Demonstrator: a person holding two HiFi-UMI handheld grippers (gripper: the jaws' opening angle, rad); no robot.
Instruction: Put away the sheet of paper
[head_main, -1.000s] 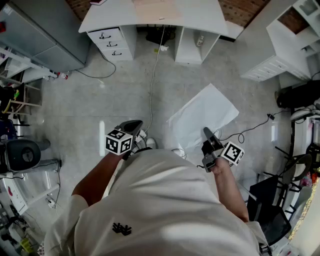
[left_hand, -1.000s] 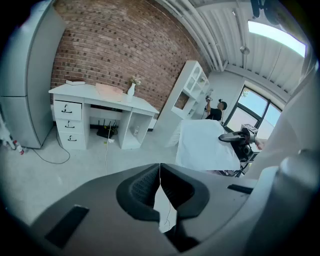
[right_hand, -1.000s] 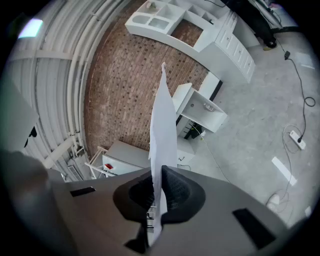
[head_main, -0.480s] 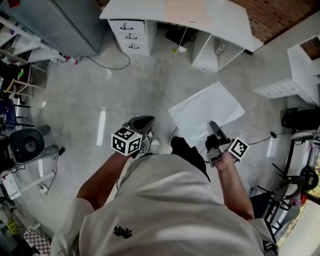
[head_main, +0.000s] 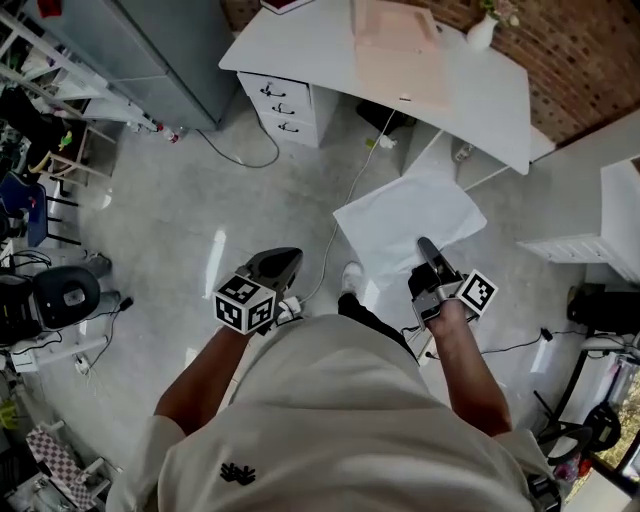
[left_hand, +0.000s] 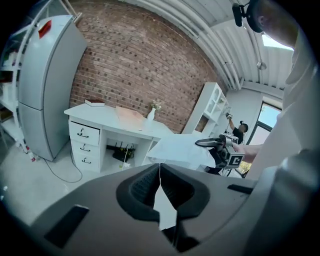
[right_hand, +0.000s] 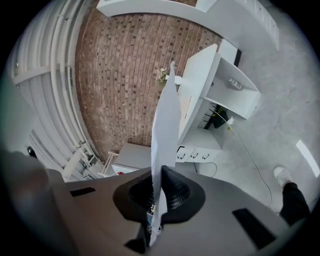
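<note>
A broad stretch of grey floor lies open between the person and the white desk at the far brick wall, hemmed in by a tall grey cabinet far left and a white shelf unit at the right edge. Cluttered racks crowd the left side. The sheet of paper hangs above the floor right of centre, its near edge clamped in the closed jaws of the right gripper. A thin cable trails from the desk toward the person's feet. The left gripper, jaws together on nothing, hangs apart from the sheet
</note>
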